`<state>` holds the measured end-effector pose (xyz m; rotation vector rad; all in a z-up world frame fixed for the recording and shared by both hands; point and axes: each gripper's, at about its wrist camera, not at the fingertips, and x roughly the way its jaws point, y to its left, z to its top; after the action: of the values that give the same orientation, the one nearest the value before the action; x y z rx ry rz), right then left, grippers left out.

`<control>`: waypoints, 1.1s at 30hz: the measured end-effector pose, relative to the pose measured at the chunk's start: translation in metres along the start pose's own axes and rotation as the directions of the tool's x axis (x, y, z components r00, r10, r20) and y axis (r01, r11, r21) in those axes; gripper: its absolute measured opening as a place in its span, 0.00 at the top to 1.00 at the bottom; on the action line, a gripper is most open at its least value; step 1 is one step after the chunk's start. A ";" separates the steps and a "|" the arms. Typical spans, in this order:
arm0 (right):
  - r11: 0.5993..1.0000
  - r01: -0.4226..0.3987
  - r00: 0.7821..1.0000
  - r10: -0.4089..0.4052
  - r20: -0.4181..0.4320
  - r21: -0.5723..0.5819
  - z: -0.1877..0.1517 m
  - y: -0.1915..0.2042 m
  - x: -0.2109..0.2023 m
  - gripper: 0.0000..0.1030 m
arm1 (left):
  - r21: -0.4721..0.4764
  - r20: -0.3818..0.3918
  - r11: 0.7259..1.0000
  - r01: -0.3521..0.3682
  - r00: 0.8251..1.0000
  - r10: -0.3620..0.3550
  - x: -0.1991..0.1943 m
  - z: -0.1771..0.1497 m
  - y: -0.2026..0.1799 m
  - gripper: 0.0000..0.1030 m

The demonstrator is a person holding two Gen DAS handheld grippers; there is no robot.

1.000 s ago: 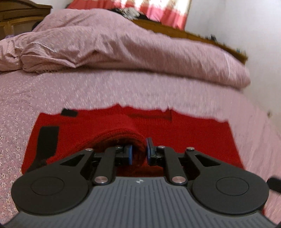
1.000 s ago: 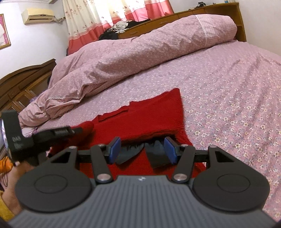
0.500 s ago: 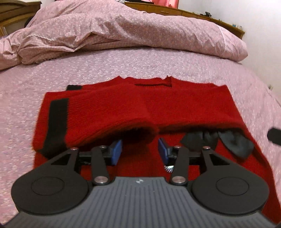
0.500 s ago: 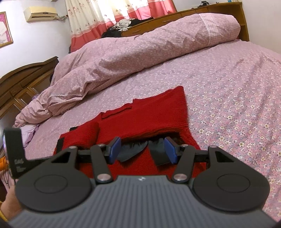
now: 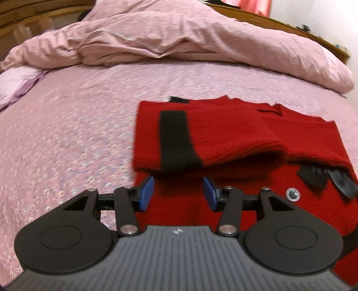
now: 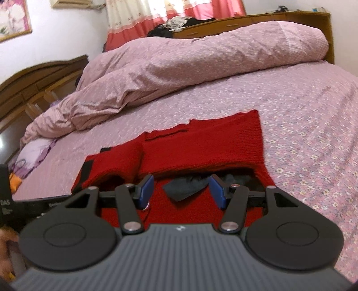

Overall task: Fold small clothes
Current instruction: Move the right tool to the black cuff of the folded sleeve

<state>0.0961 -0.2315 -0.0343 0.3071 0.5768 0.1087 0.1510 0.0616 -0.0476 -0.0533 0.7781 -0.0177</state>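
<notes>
A red knitted sweater (image 5: 235,134) lies flat on the pink flowered bedsheet (image 5: 78,134). Its left sleeve, with a black cuff band (image 5: 174,138), is folded across the body. My left gripper (image 5: 178,193) hovers over the sweater's near left part; its jaws are opening and no fabric is pinched between the blue pads (image 5: 146,193). My right gripper (image 6: 182,193) stands open over the sweater (image 6: 201,145), its pads on either side of a black fabric trim (image 6: 183,190) without pressing it. A silver button (image 5: 292,193) shows on the front.
A bundled pink duvet (image 6: 179,67) lies across the far side of the bed. Wooden furniture (image 6: 33,85) stands at the left and a wooden headboard shelf (image 6: 268,20) behind. A white-purple cloth (image 5: 15,82) lies at the bed's left edge. A hand (image 6: 6,237) shows bottom left.
My left gripper opened and let go of the red sleeve, then drew back and to the left. The sleeve now rests folded on the sweater. The right gripper shifted slightly.
</notes>
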 end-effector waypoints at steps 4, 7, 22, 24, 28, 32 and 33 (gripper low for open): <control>0.997 -0.021 1.000 0.020 -0.019 -0.077 0.003 0.019 0.010 0.44 | -0.031 -0.001 0.999 -0.022 1.000 0.022 0.003 -0.001 0.013 0.47; 0.989 -0.046 0.998 0.042 -0.036 -0.144 0.006 0.036 0.021 0.44 | -0.041 -0.003 0.998 -0.039 0.999 0.039 0.005 -0.001 0.018 0.47; 0.874 -0.076 0.991 0.012 -0.136 -0.479 0.005 0.109 0.113 0.44 | -0.082 -0.045 0.993 -0.083 0.996 0.080 0.027 -0.005 0.032 0.47; 0.846 -0.057 0.992 -0.012 -0.126 -0.530 0.005 0.117 0.124 0.44 | -0.087 -0.047 0.993 -0.085 0.996 0.081 0.029 -0.005 0.033 0.47; 0.795 -0.045 0.995 -0.017 -0.096 -0.605 0.003 0.130 0.138 0.44 | -0.088 -0.044 0.992 -0.090 0.995 0.086 0.033 -0.003 0.035 0.47; 0.735 -0.015 0.998 -0.031 -0.056 -0.678 -0.001 0.142 0.146 0.44 | -0.093 -0.042 0.991 -0.092 0.995 0.088 0.038 -0.001 0.035 0.46; 0.723 -0.006 0.998 -0.033 -0.044 -0.691 -0.002 0.145 0.147 0.44 | -0.092 -0.042 0.991 -0.093 0.995 0.089 0.039 0.000 0.035 0.46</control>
<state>0.2153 -0.0660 -0.0663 -0.4417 0.5516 0.3117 0.1783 0.0951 -0.0769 -0.1071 0.8181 0.1048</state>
